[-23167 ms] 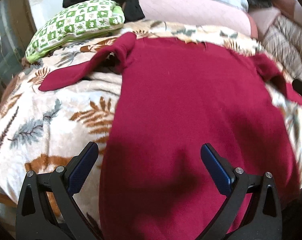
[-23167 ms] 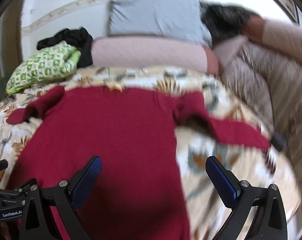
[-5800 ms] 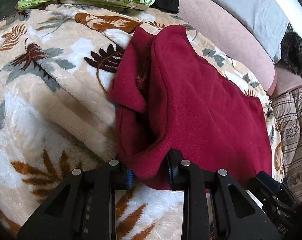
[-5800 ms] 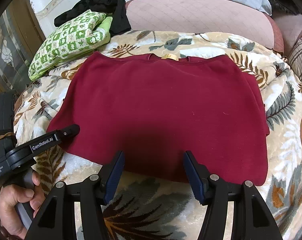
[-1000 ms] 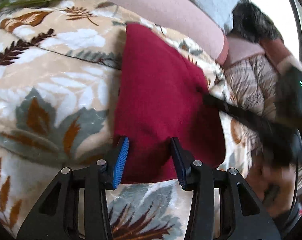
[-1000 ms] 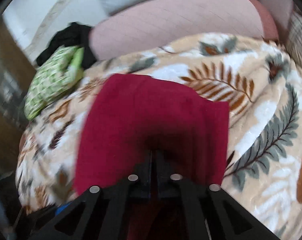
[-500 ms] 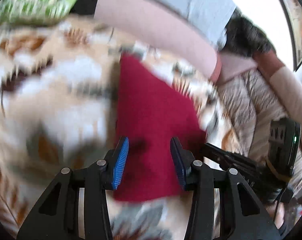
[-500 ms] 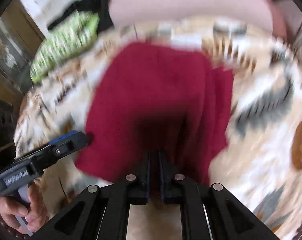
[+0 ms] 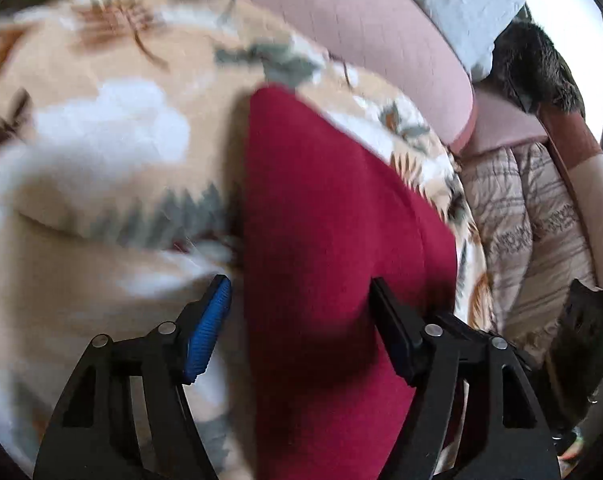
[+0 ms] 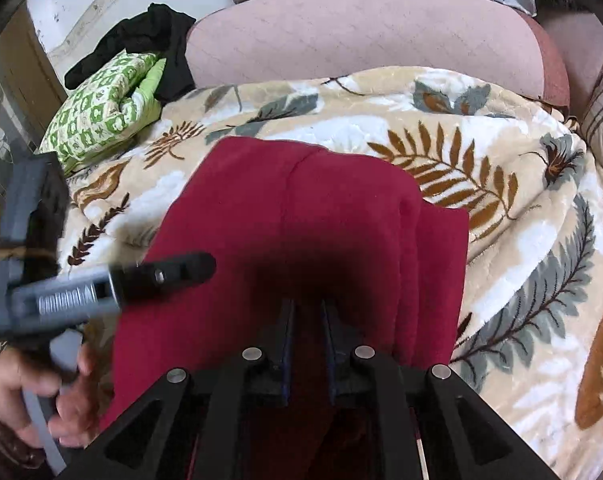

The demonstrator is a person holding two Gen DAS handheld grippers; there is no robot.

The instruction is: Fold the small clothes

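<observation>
Letting go, you have your left gripper just spreading over the folded red top mid-blanket; ease your nearly shut right gripper apart, lift clear, don't drag layers.

Both views were bent by fisheye distortion, with dark vignetting at the corners. The left wrist view was heavily smeared by motion blur, most of all across the blanket; a blown-out white glare was seen at its upper right edge. The right wrist view was rendered sharp and evenly lit by soft daylight, though the left claw was blurred. A dark shadow was cast on the red garment.
</observation>
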